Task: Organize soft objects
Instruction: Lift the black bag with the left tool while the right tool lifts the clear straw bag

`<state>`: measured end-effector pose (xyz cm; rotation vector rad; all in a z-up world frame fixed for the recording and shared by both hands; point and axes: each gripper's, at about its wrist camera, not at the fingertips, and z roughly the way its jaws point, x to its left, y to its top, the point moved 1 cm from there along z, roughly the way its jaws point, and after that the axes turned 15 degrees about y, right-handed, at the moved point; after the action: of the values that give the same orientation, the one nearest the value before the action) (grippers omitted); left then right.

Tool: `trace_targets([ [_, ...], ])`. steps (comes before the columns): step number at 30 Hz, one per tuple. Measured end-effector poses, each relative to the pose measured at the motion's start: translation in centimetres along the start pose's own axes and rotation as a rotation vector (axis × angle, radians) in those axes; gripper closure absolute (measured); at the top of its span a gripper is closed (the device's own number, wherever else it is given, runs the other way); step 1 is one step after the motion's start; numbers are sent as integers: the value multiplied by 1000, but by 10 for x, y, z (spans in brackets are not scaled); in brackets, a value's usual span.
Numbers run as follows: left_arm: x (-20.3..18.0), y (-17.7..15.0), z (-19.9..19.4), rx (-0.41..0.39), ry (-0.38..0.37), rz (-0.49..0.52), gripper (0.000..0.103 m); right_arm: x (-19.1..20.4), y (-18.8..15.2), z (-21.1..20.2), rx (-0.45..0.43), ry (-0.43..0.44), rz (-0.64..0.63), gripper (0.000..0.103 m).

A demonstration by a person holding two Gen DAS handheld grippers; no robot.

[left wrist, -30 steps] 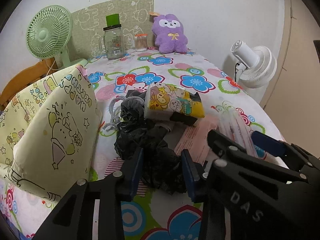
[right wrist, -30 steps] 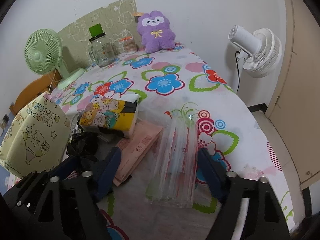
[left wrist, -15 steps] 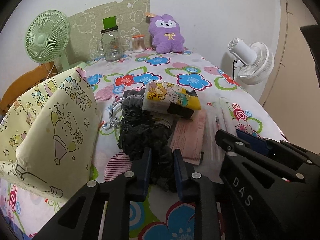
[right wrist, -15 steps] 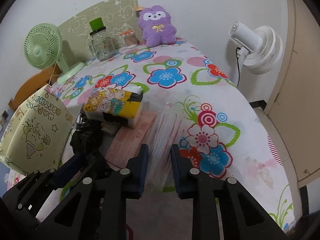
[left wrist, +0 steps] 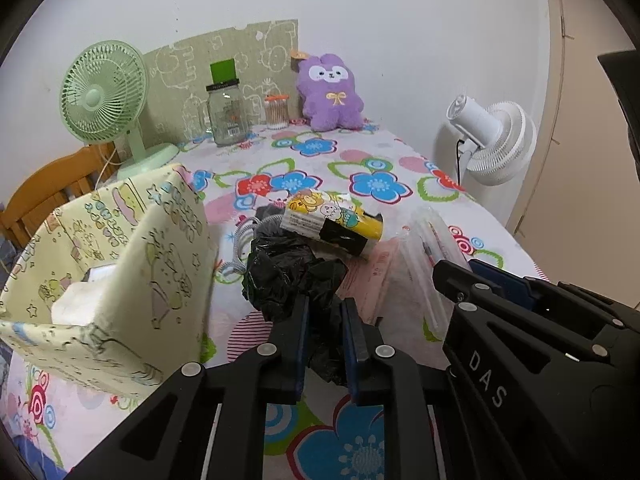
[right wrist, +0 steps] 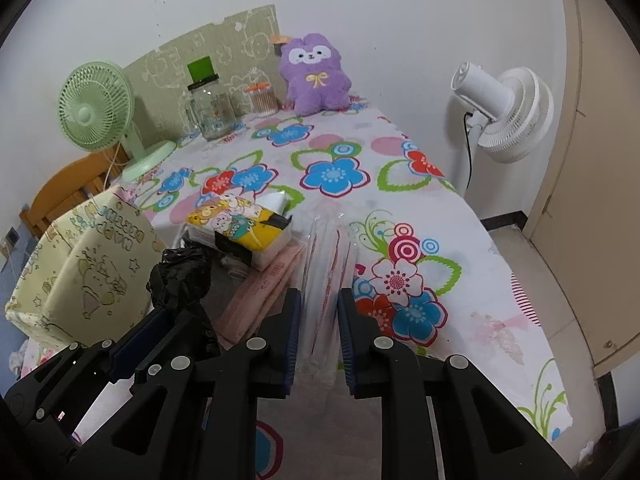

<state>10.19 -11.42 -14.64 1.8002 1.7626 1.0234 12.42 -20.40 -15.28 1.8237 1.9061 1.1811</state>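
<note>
We see, far left, the pale yellow cartoon-print fabric box [left wrist: 120, 280] standing open on the flowered table [left wrist: 360, 168], something white inside it. Just right of it the crumpled black plastic bag [left wrist: 288, 276] sits bunched and glossy, and our left hand-held gripper [left wrist: 324, 320] is clamped on its near end, blue pads pressing the plastic from both sides. Behind the bag lies a braided cord [left wrist: 240, 240], then the yellow cartoon tissue pack [left wrist: 332, 220] resting partly on a flat pink packet [left wrist: 376, 276]. Right of that is the clear plastic sleeve [right wrist: 326, 264], long, see-through, with red lines inside; our right hand-held gripper [right wrist: 318, 320] has its jaws pinched on the sleeve's near end. Compared with a second ago, both sets of jaws were standing wide around their items and have just been closing; now each has its item squeezed between the pads. The bag looks pulled up off the cloth a bit, and the sleeve, flat a second ago, is now gathered narrow. Green fan [left wrist: 100, 96], jar [left wrist: 226, 114], purple plush [left wrist: 330, 92] at the back and the white fan [left wrist: 496, 140] off the table's right edge are unchanged.
</note>
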Motion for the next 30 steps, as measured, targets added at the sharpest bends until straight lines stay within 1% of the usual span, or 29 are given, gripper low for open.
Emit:
trace_targets([
  [18, 16, 19, -41, -84, -23, -30, 90, 30, 15, -49, -108, -9, -52, 82],
  [30, 27, 34, -72, -147, -42, -25, 90, 55, 27, -82, -169, -8, -96, 82],
])
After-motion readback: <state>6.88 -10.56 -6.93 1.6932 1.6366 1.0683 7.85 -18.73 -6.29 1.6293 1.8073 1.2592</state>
